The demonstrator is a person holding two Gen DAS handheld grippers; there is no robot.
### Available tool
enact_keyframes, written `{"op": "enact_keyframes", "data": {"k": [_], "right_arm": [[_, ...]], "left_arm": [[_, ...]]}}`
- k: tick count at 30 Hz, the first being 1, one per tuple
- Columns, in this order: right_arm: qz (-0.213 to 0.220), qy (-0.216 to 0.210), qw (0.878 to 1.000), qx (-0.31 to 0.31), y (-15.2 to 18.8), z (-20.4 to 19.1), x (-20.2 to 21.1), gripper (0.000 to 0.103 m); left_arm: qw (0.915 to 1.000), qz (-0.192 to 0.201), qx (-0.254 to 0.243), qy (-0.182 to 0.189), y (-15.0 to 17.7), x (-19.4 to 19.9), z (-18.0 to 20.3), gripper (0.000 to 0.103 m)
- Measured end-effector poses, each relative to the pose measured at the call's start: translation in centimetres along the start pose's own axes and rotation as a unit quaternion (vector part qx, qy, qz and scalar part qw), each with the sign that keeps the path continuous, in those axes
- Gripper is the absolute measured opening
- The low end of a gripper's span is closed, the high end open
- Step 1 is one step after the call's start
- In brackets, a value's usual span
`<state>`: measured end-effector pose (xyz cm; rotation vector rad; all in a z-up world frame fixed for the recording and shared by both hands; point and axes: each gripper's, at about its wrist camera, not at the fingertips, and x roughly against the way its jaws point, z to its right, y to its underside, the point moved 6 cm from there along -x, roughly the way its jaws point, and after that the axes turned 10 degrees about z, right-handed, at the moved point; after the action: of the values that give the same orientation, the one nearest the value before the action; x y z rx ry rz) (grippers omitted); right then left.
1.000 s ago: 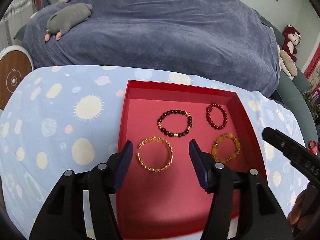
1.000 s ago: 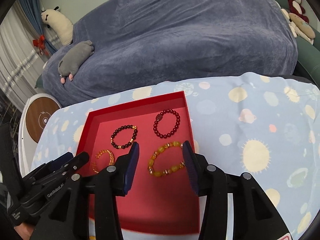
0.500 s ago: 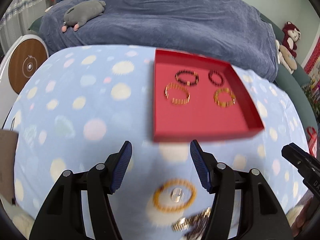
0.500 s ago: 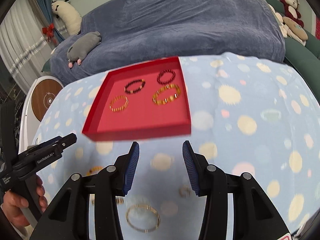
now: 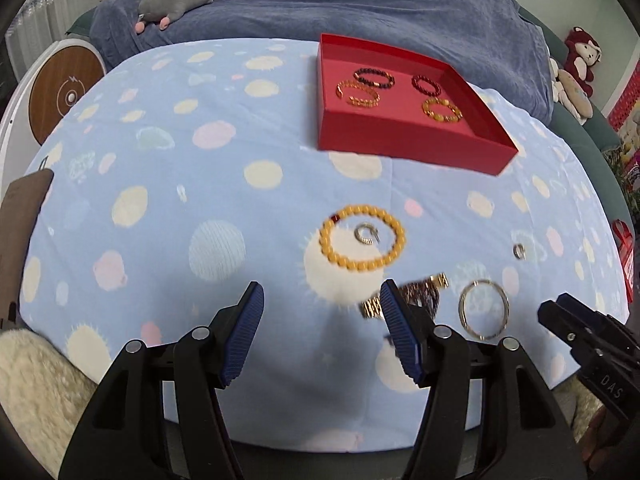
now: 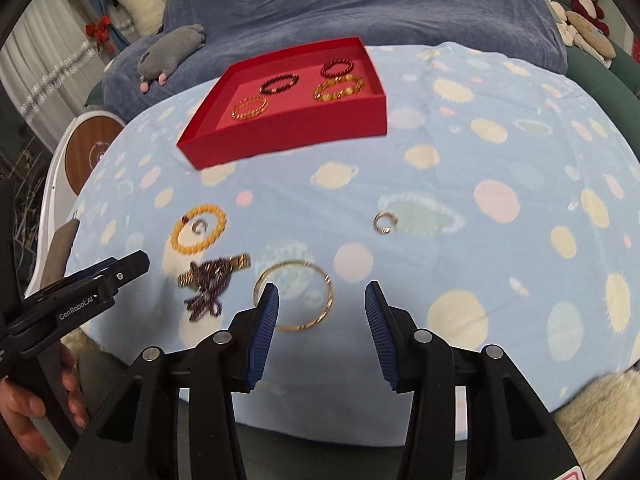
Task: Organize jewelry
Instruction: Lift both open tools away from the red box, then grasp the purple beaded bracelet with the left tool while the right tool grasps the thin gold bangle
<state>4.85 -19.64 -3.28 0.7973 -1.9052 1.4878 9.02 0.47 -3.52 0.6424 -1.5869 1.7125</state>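
I count four bracelets in the red tray (image 5: pixel 408 142) on the far side; near me lie one yellow bead bracelet (image 5: pixel 362 238), one thin bangle (image 6: pixel 294 296) and two small rings. A blurred purple-gold tangle (image 6: pixel 210 280) I can't make out. My left gripper (image 5: pixel 322 334) and right gripper (image 6: pixel 320 334) both stand apart, empty.

The dark beaded piece (image 6: pixel 208 288) near the table's front edge is motion-blurred, its form unclear. In the left view a blue finger (image 5: pixel 400 336) hides part of it. The small ring (image 5: pixel 519 251) is too small to make out.
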Motion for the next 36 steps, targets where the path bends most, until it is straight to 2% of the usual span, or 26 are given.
{"op": "enact_keyframes", "data": {"k": [6,15,24,26,30,32,36], "right_arm": [[-0.011,-0.001,1.0,0.01,1.9,-0.9,-0.3,0.044],[-0.017,0.004,1.0,-0.006,2.4,0.1,-0.4,0.044],[-0.02,0.002,1.0,-0.009,2.6,0.2,-0.6,0.044],[-0.021,0.001,1.0,-0.008,2.6,0.1,-0.7,0.044],[-0.023,-0.002,1.0,-0.009,2.7,0.1,-0.9,0.044],[-0.024,-0.003,1.0,-0.01,2.7,0.0,-1.1,0.044],[-0.028,-0.01,0.999,-0.02,2.7,0.0,-1.5,0.044]], "left_arm": [[0.9996,-0.005,-0.015,0.024,2.0,0.4,1.9,0.058],[0.9983,-0.022,-0.022,0.049,3.1,-1.2,4.1,0.056],[0.9972,-0.031,-0.024,0.063,3.9,-1.9,4.6,0.035],[0.9966,-0.035,-0.025,0.071,4.0,-1.9,4.8,0.021],[0.9961,-0.035,-0.025,0.077,4.1,-1.8,4.8,0.016],[0.996,-0.032,-0.022,0.081,4.0,-1.4,4.7,0.003],[0.9965,-0.02,-0.014,0.08,3.4,-0.5,4.2,0.003]]}}
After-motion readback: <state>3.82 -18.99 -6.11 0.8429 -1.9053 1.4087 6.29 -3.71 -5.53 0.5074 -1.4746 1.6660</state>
